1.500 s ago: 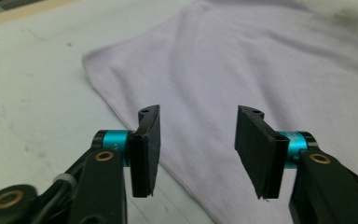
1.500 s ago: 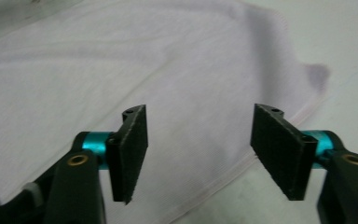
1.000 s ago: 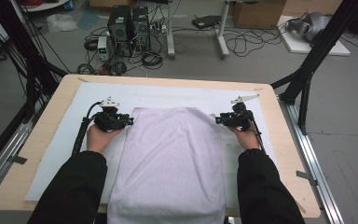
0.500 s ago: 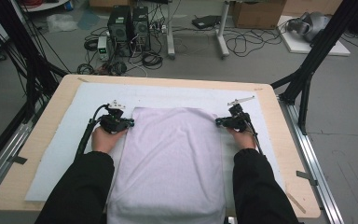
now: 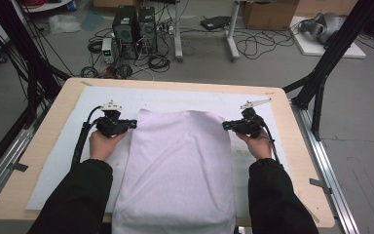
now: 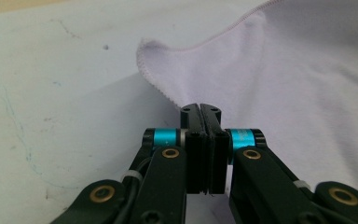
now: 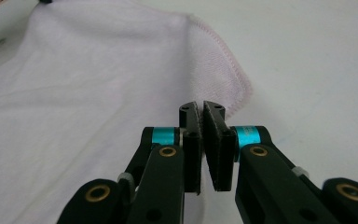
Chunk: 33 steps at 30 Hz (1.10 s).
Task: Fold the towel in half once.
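White table cover [image 5: 68,161] bears a towel [image 5: 177,165], both grippers' jaws clamped on its edges

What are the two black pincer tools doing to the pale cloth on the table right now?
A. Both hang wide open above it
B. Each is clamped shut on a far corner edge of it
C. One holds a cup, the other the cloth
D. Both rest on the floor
B: the left gripper and right gripper each have their jaws closed on the hem of the cloth, one at either far corner.
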Motion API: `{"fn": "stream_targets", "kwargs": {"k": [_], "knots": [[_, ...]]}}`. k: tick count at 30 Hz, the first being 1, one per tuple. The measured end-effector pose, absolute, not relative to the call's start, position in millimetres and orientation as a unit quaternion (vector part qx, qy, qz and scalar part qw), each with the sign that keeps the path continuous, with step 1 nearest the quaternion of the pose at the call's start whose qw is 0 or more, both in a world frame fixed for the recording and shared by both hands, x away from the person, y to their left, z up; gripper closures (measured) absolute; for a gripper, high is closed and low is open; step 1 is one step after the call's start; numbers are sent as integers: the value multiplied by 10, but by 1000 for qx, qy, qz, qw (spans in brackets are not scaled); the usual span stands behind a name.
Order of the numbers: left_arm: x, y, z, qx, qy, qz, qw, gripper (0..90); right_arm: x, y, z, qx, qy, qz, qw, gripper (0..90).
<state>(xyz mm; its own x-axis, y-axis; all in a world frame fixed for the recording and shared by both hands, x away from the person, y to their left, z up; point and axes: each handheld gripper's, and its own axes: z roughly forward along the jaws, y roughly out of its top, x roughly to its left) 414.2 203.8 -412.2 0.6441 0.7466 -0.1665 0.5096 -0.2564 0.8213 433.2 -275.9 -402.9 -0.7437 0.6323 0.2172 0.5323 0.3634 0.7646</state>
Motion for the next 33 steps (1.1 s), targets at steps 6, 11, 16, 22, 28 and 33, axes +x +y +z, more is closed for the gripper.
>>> {"fn": "stream_targets", "kwargs": {"k": [6, 11, 16, 22, 28, 33], "knots": [[3791, 2063, -4024, 801, 349, 134, 468, 883, 3911, -2734, -3888, 305, 840, 445, 58, 860], [3393, 2141, -4151, 813, 322, 126, 469, 883, 3566, -2750, -3965, 294, 848, 439, 42, 860], [3175, 2210, -4322, 832, 315, 109, 444, 881, 3299, -2732, -4123, 288, 856, 428, 29, 858], [3308, 2233, -4296, 825, 352, 76, 436, 615, 3332, -2818, -4192, 315, 835, 450, 7, 634], [3564, 2128, -4174, 814, 370, 82, 441, 534, 3590, -2746, -4100, 333, 827, 453, 11, 521], [3743, 1974, -4300, 824, 378, 65, 418, 523, 3746, -2577, -4179, 336, 834, 438, -5, 479]]}}
